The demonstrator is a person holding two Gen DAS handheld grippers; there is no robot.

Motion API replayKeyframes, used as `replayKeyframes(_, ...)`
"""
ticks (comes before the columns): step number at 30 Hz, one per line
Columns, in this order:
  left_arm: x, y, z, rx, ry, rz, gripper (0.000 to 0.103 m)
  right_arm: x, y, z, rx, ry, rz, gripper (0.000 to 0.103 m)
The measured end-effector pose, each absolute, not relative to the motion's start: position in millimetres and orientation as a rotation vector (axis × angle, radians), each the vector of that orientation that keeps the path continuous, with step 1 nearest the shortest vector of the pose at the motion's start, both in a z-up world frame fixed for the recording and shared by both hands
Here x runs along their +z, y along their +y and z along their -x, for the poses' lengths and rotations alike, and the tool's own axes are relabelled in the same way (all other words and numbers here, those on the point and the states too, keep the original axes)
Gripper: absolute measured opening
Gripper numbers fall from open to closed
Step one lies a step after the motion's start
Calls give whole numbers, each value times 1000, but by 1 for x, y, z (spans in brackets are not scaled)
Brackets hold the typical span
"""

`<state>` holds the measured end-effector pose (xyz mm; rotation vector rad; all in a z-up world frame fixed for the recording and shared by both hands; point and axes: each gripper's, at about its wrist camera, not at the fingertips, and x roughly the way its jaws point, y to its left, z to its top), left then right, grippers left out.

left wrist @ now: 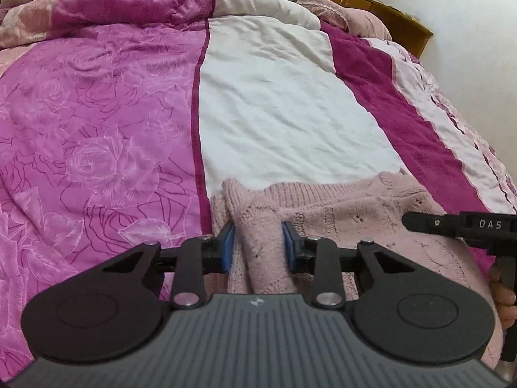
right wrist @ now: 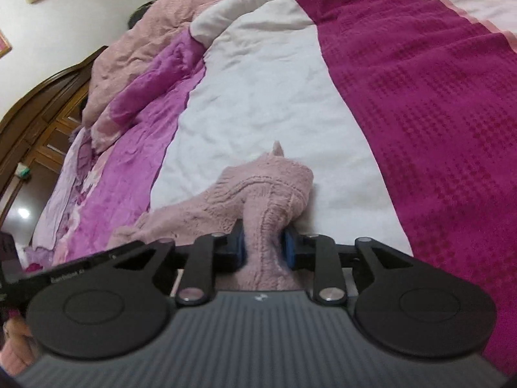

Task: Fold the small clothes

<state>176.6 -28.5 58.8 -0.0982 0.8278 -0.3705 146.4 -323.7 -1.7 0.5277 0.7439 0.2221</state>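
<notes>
A small pale pink knitted sweater (left wrist: 349,213) lies on the bed's white stripe (left wrist: 284,110). My left gripper (left wrist: 258,242) is shut on a bunched fold at the sweater's left edge, its blue pads (left wrist: 228,242) pressing the knit. My right gripper (right wrist: 265,245) is shut on another bunched part of the sweater (right wrist: 268,187), lifted slightly off the white stripe (right wrist: 258,97). The right gripper's black body (left wrist: 458,224) shows at the right of the left wrist view, over the sweater.
The bed is covered by a quilt with a pink rose print (left wrist: 97,129), white and dark magenta stripes (right wrist: 420,113). A rumpled pink duvet (right wrist: 155,32) lies at the head. A wooden headboard (left wrist: 371,3) and a wooden cabinet (right wrist: 42,113) stand beside the bed.
</notes>
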Motion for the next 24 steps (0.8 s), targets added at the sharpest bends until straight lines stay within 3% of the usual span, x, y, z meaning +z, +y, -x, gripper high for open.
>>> replayKeyframes(9,103,-19,-128,-357,823,54,37,50,-321,-101,187,668,-400,30)
replayKeyframes(13,116,-16,-90,-354,837,38,48,60,-316,-67,204,675,-384,30)
replayKeyframes(24,95,-9,-26,-285,888,41,54,42,-291,-14,201,746,-344,30)
